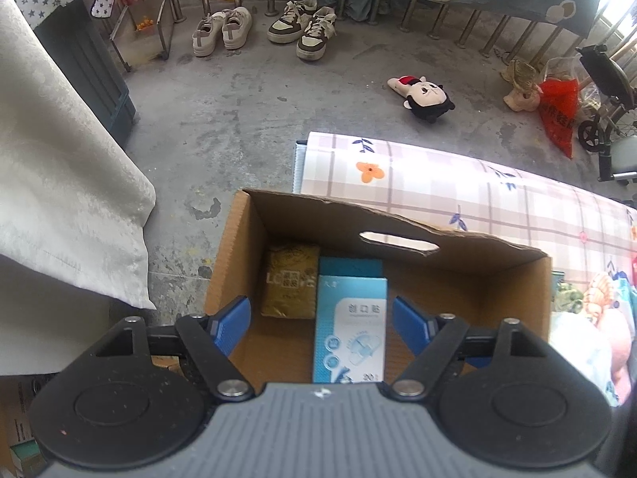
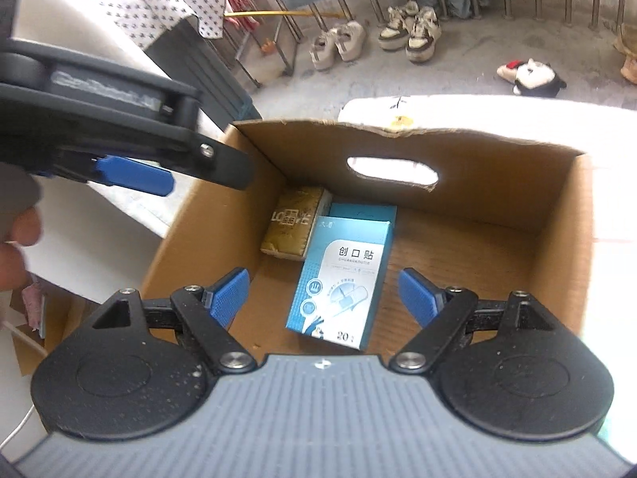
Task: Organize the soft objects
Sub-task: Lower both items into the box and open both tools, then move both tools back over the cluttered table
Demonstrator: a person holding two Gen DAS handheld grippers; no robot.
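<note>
Right view's pretty blurry and the left gripper (image 2: 131,177) is cut off at the edge. Both it and the right gripper (image 2: 324,298) have jaws spread wide, gripping nothing, above the cardboard box (image 1: 469,275) holding a blue bandage box (image 1: 350,334) and gold packet (image 1: 290,283).

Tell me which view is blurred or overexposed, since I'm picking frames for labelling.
Left wrist view: sharp, evenly lit, floral cloth readable, fisheye bending at the edges. Right wrist view: that cloth is blown out to white, and the left gripper is smeared with blur; the blue plaster box stays legible.
</note>
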